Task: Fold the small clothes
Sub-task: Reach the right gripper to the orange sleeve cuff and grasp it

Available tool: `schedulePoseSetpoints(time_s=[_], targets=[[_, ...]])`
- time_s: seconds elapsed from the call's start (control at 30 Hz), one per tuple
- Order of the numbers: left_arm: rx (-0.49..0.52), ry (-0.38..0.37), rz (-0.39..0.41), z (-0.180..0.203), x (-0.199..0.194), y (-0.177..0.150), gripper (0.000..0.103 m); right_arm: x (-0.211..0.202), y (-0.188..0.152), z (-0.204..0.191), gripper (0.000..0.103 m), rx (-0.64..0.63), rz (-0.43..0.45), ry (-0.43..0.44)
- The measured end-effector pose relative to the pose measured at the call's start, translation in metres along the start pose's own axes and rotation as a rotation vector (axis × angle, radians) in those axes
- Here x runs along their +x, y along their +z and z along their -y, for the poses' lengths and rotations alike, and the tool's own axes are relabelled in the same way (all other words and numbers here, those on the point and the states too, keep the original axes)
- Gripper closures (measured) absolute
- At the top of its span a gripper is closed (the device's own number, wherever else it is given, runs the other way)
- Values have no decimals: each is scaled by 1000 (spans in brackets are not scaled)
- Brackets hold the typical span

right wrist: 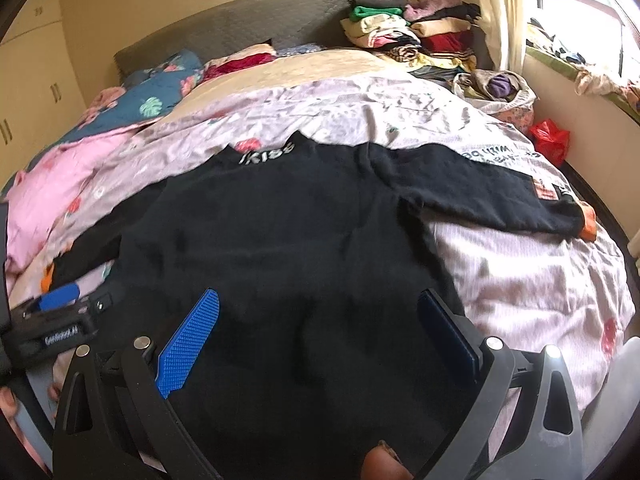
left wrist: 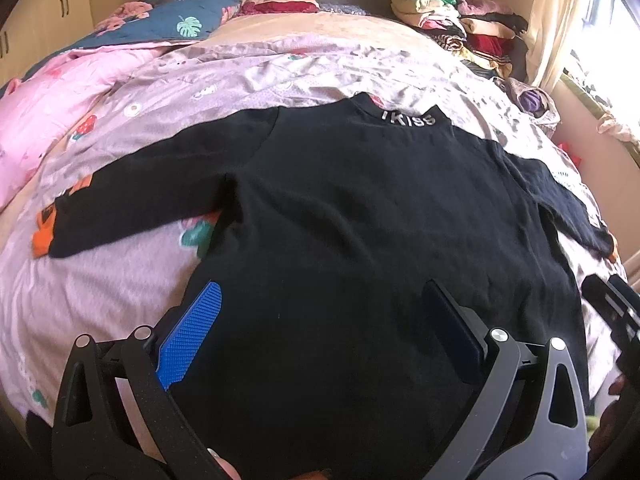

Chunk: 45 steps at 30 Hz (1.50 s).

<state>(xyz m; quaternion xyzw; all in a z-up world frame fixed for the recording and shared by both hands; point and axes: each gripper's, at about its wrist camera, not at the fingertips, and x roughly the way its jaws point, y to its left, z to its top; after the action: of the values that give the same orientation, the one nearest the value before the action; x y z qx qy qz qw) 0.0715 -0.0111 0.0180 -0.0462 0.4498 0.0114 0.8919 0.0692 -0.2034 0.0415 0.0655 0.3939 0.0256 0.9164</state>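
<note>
Two grippers are hovering released over the hem end of the black top [left wrist: 360,220], which is lying flat on the bedspread [left wrist: 120,280]. The left gripper [left wrist: 320,332] and right gripper [right wrist: 320,336] are both gaping, nothing between the jaws. The garment's long axis is running straight ahead toward the collar; each sleeve is extending outward beside its nearer gripper.

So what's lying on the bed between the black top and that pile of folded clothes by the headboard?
Only bedding: the rumpled pink floral sheet runs from the black top back toward the folded clothes pile. Both wrist views show it.
</note>
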Motion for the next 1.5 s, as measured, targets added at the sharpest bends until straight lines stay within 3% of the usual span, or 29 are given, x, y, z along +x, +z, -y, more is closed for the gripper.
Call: schedulePoseSetpoints(time_s=[0.47, 0.8, 1.07, 1.5], targets=[[-25, 9, -1, 4, 23, 47, 9, 21, 64, 7, 4, 75, 50, -13], [-11, -5, -18, 22, 48, 80, 9, 43, 104, 41, 4, 255, 88, -44], [11, -32, -43, 43, 73, 92, 9, 57, 110, 81, 4, 307, 98, -123], [67, -82, -85, 90, 107, 86, 9, 75, 93, 167, 4, 480, 69, -238]])
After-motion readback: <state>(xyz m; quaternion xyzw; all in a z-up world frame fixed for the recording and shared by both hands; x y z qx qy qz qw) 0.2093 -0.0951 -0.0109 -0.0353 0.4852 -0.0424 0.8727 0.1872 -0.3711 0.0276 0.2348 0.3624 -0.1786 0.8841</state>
